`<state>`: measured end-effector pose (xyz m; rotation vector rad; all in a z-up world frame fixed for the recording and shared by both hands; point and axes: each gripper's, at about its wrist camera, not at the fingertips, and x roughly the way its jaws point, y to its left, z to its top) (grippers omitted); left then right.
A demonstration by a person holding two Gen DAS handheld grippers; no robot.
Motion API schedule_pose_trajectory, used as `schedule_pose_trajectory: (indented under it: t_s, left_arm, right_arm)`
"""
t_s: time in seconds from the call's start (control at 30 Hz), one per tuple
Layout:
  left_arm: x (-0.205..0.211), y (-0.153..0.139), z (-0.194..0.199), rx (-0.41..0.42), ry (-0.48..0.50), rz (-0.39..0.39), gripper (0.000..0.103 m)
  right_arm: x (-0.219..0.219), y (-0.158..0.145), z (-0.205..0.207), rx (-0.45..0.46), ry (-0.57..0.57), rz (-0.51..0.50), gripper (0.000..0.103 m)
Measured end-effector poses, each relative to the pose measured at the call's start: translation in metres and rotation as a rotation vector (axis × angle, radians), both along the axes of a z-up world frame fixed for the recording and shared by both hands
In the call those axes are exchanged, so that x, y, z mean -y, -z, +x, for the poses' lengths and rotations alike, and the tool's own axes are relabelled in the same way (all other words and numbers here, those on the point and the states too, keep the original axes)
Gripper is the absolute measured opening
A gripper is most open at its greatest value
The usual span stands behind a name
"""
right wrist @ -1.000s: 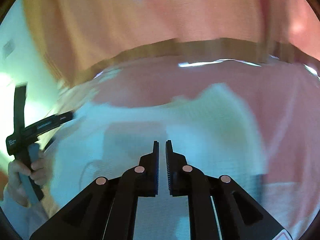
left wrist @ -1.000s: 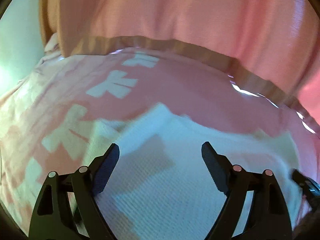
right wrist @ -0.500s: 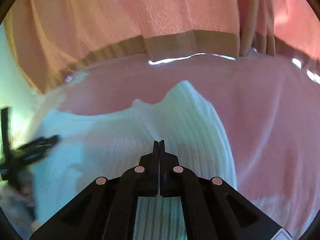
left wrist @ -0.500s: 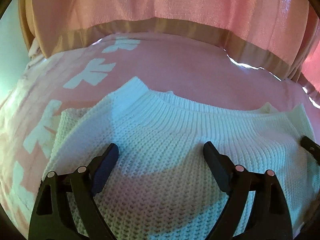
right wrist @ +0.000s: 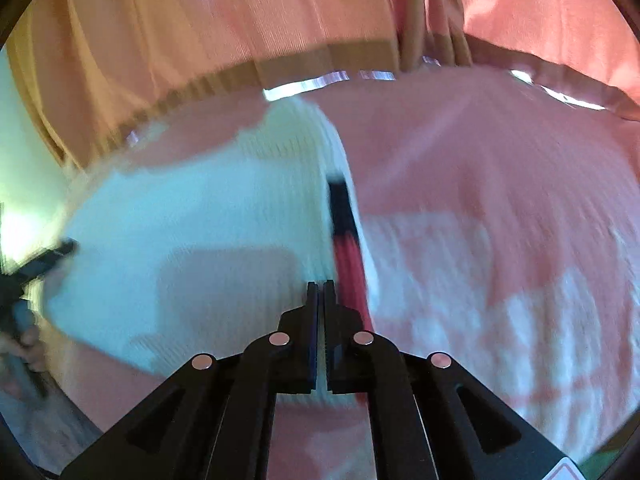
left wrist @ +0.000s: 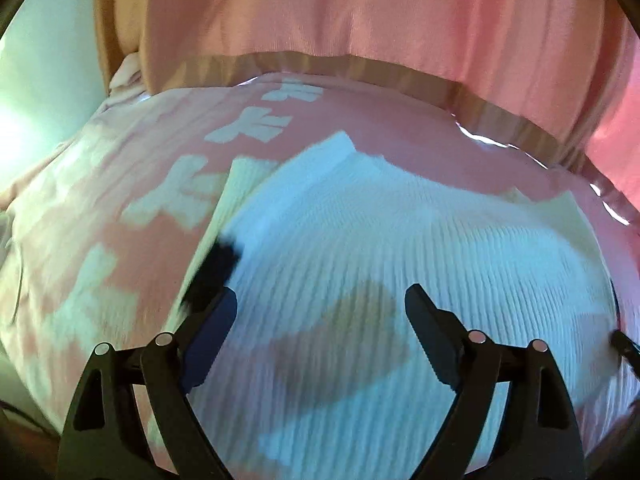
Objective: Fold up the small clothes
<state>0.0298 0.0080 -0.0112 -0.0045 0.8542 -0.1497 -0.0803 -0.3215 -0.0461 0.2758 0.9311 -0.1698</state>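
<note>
A white knit sweater (left wrist: pixel 380 240) lies spread on a pink cloth with pale marks (left wrist: pixel 120 200). My left gripper (left wrist: pixel 320 304) hovers open over the sweater's near part, nothing between its fingers, and throws a dark shadow by the left fingertip. In the right wrist view the sweater (right wrist: pixel 192 208) fills the left half. Its right edge rises towards my right gripper (right wrist: pixel 321 290), which is shut on that edge, with a dark and red shadow under the lifted cloth. Both views are motion-blurred.
A pink curtain (left wrist: pixel 360 12) with a tan hem hangs along the far edge of the surface. The left gripper (right wrist: pixel 36 264) and the hand holding it (right wrist: pixel 28 344) show at the left of the right wrist view. The pink cloth (right wrist: pixel 500 200) stretches off to the right.
The right jaws closed their last gap over the sweater, then moved to its right edge, which now stands lifted. The left gripper stayed open and shifted over the sweater.
</note>
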Motion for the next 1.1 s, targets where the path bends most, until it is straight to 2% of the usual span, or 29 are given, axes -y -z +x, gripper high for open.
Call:
schedule_pose_trajectory:
  t_s: [0.1,0.13,0.2,0.27,0.37,0.43,0.5,0.57,0.8,1.1]
  left_arm:
    - [0.013,0.015,-0.017,0.019,0.014,0.141,0.084]
    - [0.020,0.013,-0.021,0.053,0.011,0.180,0.084]
    - [0.023,0.010,-0.023,0.059,0.011,0.203,0.084]
    - [0.017,0.005,-0.033,0.067,-0.002,0.161,0.084]
    - [0.012,0.004,-0.045,0.071,-0.022,0.132,0.085]
    - [0.016,0.004,-0.047,0.095,-0.025,0.159,0.086]
    - [0.021,0.003,-0.049,0.129,-0.019,0.178,0.087]
    - [0.023,0.002,-0.052,0.147,-0.018,0.175,0.089]
    - [0.031,-0.002,-0.061,0.204,-0.015,0.196,0.090]
    - [0.035,-0.002,-0.062,0.204,-0.004,0.204,0.091]
  right_arm:
    - [-0.011,0.008,0.003,-0.033,-0.007,-0.085,0.002]
    - [-0.017,0.006,0.004,-0.029,-0.010,-0.120,0.004]
    - [-0.022,-0.002,-0.007,0.014,-0.011,-0.123,0.007]
    - [-0.028,-0.006,-0.018,0.063,-0.008,-0.125,0.009]
    - [-0.035,-0.011,-0.032,0.114,0.006,-0.160,0.027]
    - [-0.041,-0.018,-0.036,0.157,0.018,-0.209,0.036]
    - [-0.044,-0.027,-0.039,0.214,0.026,-0.232,0.052]
    - [-0.046,-0.033,-0.042,0.248,0.029,-0.240,0.058]
    - [-0.039,-0.034,-0.040,0.249,0.059,-0.213,0.059]
    - [-0.036,-0.032,-0.036,0.246,0.074,-0.188,0.059]
